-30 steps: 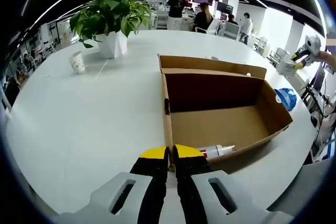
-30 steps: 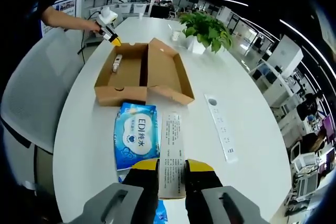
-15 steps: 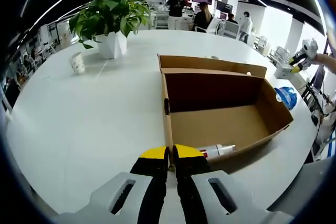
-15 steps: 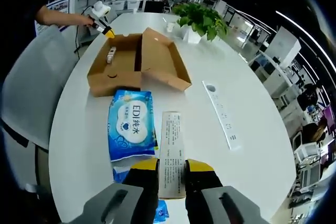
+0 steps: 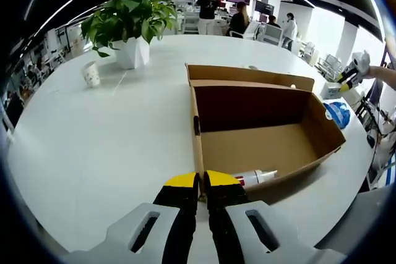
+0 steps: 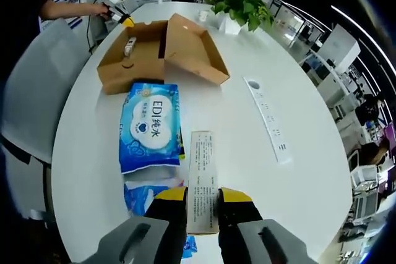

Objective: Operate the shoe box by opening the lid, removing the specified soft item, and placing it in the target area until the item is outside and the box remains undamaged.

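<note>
wipes pack [image 6: 150,125] nearer, long axis toward shoe box [image 6: 159,51] | right jaws grip leaflet [image 6: 203,180] | left jaws clenched

In the left gripper view, the white plastic tube [image 5: 257,178] lying inside the open brown cardboard shoe box [image 5: 260,131] is partly hidden: its near end sits behind the box's near wall and the yellow tips of the left hand-held gripper [image 5: 202,182]. The blue-and-white soft wipes pack [image 5: 338,113] beyond the box is half covered by the box's far corner. In the right gripper view, a second blue packet [image 6: 146,196] lies partly under the wipes pack and behind the right hand-held gripper [image 6: 202,195]. The small print on the white paper strip [image 6: 202,177] is too fine to read.
</note>
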